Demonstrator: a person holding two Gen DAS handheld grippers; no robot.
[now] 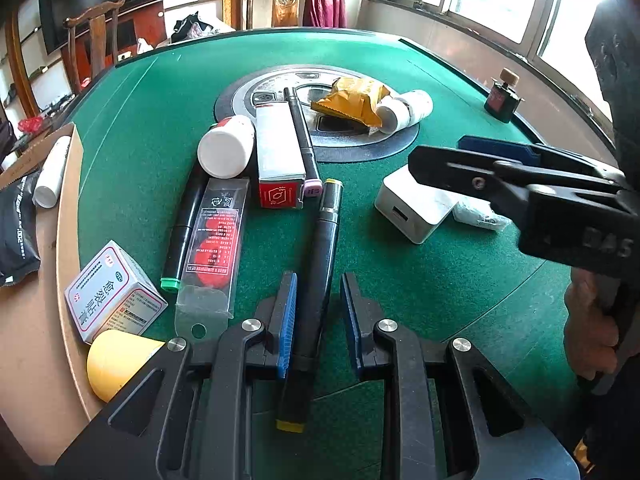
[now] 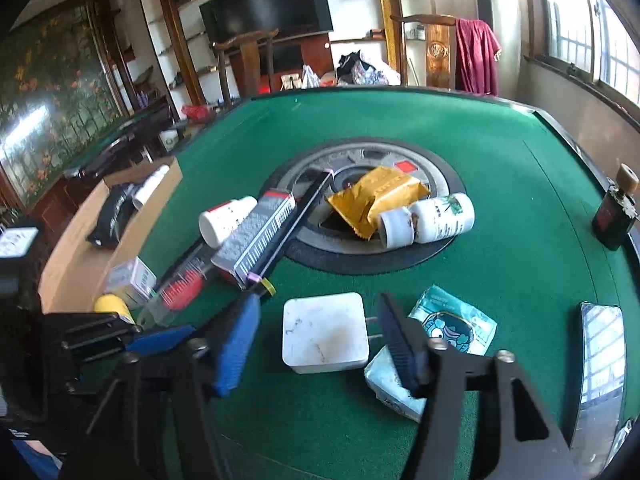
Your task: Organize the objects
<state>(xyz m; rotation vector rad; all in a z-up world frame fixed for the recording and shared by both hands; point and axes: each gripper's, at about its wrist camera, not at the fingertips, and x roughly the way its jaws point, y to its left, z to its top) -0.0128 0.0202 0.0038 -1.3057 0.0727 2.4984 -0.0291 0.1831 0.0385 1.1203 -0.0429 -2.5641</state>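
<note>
The left gripper fills the bottom of its own view, its blue pads drawn in close on either side of a black marker with a yellow cap. It appears clamped on the barrel, though the far pad's contact is hard to confirm. The marker lies flat on the green table, pointing away from the camera.

The right gripper has its jaws spread wide and holds nothing. They stand on either side of a white charger block without pressing on it. A teal sachet lies just beside it.

Judging by how things lie, the tidying is barely begun. A cardboard box at the table's left edge holds only a black pouch and a white tube. If that box is the destination, nearly everything is still outside it.

Left on the felt are:
- a white bottle;
- a red-and-silver carton, with a pink-capped marker alongside it;
- a green-capped marker;
- a clear blister pack;
- a small medicine box and a yellow cone near the rim.

On the centre disc sit an orange packet and two white jars. A dark corked bottle stands well apart at the far right.

The step in hand looks like lifting the yellow-capped marker, with the charger next for the other hand.
</note>
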